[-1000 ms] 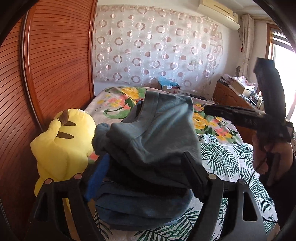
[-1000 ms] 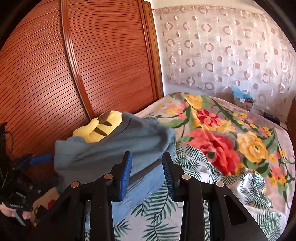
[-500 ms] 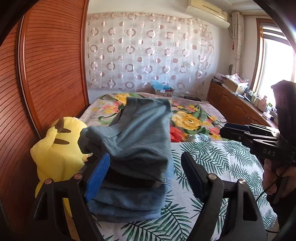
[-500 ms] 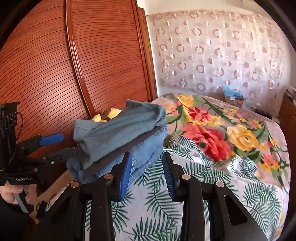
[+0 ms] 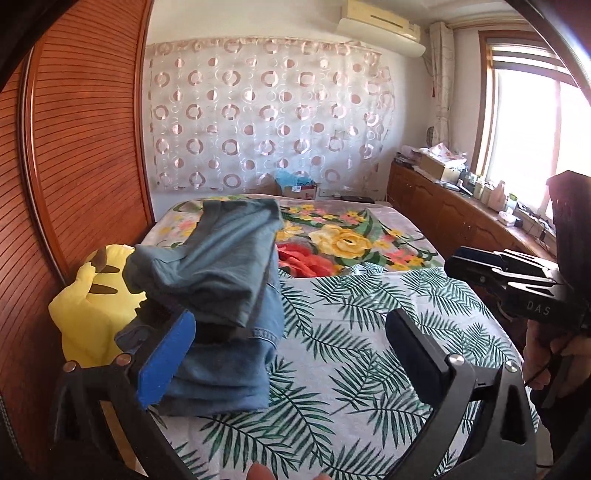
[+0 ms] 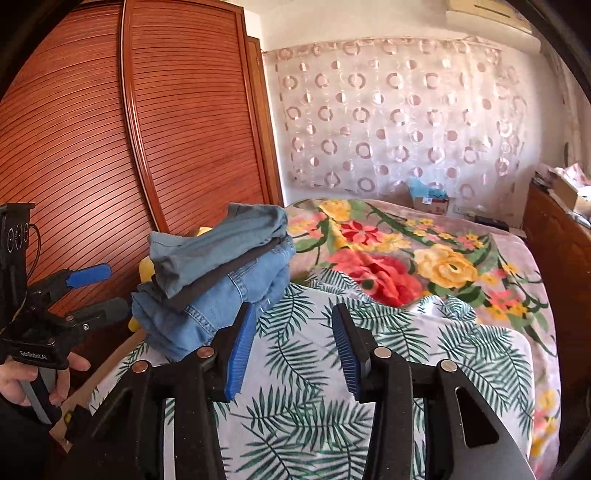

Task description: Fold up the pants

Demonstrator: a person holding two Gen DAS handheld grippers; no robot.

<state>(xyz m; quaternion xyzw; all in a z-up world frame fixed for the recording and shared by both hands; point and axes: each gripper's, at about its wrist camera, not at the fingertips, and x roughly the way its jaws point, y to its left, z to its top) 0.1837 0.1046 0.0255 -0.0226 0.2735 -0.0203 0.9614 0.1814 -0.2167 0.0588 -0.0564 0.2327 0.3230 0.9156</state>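
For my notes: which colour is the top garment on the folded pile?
Grey-blue top garment, over lighter blue jeans; right wrist view shows it best.

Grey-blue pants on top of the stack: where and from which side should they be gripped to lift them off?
Grip the grey-blue pants at the overhanging near-left corner, coming from the bed's near edge. That corner droops past the jeans beneath, so open fingers can close on one garment only.

Reddish slatted wardrobe doors (image 5: 85,155) left of fingers. Sheer curtain with ring pattern (image 5: 266,114) on far wall ahead, air conditioner (image 5: 382,31) above it. Bright window (image 5: 528,136) right, low wooden cabinet (image 5: 443,214) beneath, cluttered top. Bed (image 5: 369,314) under fingers: palm-leaf sheet, floral blanket beyond.
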